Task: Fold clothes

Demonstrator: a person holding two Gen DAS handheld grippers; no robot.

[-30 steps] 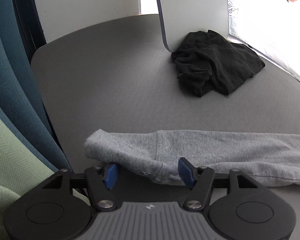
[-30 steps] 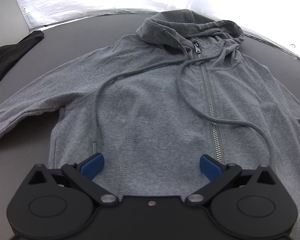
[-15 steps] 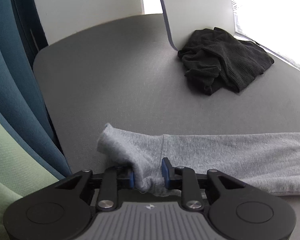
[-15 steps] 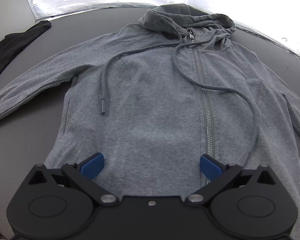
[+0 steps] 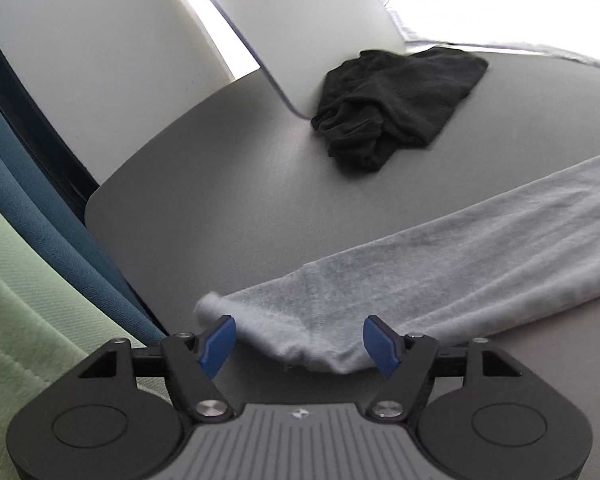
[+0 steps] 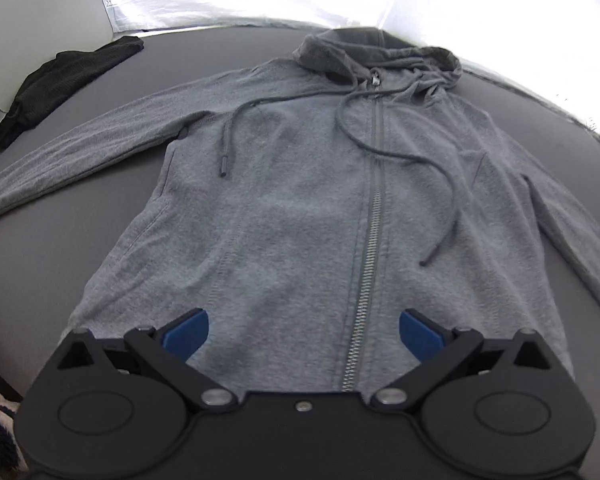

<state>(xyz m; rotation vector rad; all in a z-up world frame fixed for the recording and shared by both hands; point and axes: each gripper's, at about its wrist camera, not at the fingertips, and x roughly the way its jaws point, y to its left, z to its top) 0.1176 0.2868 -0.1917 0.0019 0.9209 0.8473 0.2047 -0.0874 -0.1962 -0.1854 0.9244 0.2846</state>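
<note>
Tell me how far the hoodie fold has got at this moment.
Done: the grey hoodie lies spread flat and zipped on the grey table, sleeves out. In hand: nothing; the left gripper is open at the sleeve cuff, and the right gripper is open over the hem. Left: every fold, and the crumpled black garment.

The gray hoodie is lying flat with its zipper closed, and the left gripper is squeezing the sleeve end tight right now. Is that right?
Not quite. The left gripper is not squeezing: in the left wrist view its blue fingers stand wide apart, with the sleeve end lying loose between them. The rest holds: the right wrist view shows the gray hoodie lying flat with its zipper closed.
</note>
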